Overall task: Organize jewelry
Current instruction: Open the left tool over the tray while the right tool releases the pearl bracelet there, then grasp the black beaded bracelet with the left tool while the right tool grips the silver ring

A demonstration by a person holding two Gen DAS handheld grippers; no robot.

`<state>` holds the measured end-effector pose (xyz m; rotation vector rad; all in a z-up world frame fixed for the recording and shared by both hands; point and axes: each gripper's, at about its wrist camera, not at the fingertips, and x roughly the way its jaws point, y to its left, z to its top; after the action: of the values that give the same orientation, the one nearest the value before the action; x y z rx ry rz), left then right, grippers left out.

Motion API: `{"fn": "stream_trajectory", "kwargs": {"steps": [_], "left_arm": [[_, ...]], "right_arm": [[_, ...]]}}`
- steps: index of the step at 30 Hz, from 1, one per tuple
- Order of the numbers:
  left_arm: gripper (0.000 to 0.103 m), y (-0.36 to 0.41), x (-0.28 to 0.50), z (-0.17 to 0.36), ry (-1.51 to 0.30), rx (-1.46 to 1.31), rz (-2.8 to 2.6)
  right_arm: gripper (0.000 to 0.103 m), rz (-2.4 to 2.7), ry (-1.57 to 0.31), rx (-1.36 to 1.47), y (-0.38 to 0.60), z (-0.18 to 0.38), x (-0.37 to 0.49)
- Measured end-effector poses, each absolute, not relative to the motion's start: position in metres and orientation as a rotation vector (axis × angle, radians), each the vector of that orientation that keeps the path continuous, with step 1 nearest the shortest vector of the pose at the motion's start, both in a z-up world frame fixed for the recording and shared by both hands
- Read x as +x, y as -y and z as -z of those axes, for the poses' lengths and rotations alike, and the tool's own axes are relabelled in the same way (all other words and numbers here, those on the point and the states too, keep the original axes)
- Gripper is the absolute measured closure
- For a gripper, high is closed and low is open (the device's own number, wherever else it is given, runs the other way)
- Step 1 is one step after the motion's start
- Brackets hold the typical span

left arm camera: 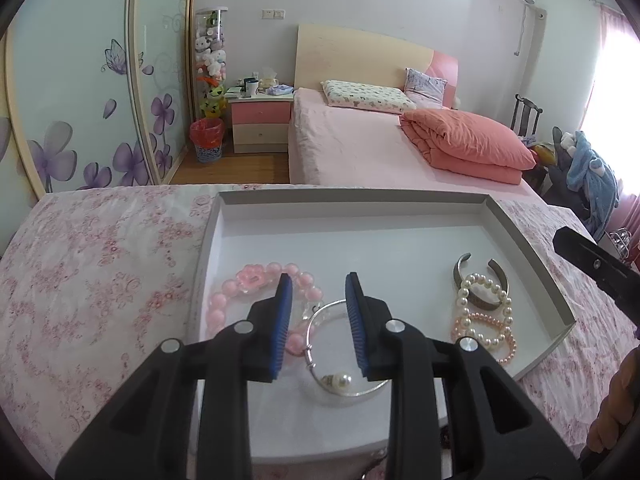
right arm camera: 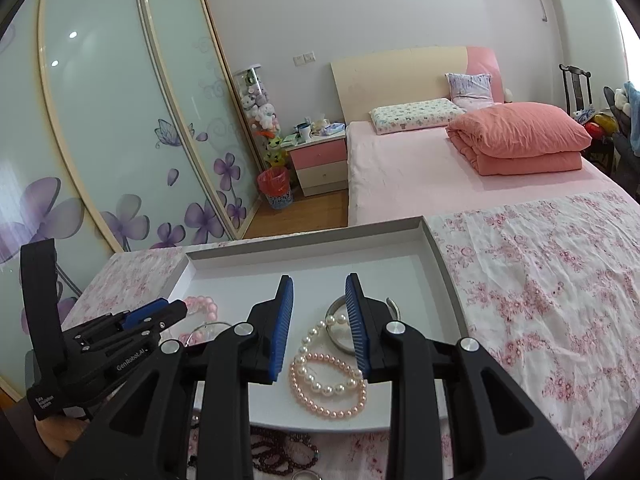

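While both grippers, left point(left arm camera: 319, 320) and right point(right arm camera: 319, 320), hang narrowly parted and empty over the tray point(left arm camera: 532, 248), take its near-left bangle point(left arm camera: 340, 350), stiff, light, slippery, across its thin rim

Counted in white tray point(left arm camera: 532, 264): five bracelets.
- Pink bead bracelet point(left arm camera: 256, 280) with flower charm: one, near left wall.
- Silver bangle point(left arm camera: 340, 360) with single pearl: one, toward front edge.
- Open metal cuff point(left arm camera: 482, 280): one, near right wall.
- White pearl bracelet point(left arm camera: 486, 308): one, overlapping cuff.
- Peach pearl bracelet point(right arm camera: 328, 388): one, overlapping white pearls.

On floral cloth point(right arm camera: 540, 280) beyond front edge: dark bead strands point(right arm camera: 276, 448), number not countable.
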<state>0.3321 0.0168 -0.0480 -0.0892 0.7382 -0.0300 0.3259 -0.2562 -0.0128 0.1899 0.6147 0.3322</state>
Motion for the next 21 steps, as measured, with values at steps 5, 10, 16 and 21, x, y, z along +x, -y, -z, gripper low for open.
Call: {"fn": "stream_trajectory", "kwargs": {"steps": [5, 10, 16, 21], "left_arm": [[0.071, -0.021, 0.313, 0.047, -0.742, -0.088, 0.039], [0.07, -0.023, 0.286, 0.049, -0.751, -0.081, 0.064], [0.066, -0.025, 0.254, 0.056, -0.77, -0.063, 0.103], [0.066, -0.027, 0.243, 0.062, -0.782, -0.053, 0.107]], "right_arm": [[0.074, -0.336, -0.626, 0.176, 0.259, 0.015, 0.313], [0.074, -0.334, -0.659, 0.16, 0.265, 0.026, 0.294], [0.074, -0.341, -0.757, 0.127, 0.269, 0.048, 0.271], [0.074, -0.357, -0.855, 0.094, 0.263, 0.07, 0.255]]}}
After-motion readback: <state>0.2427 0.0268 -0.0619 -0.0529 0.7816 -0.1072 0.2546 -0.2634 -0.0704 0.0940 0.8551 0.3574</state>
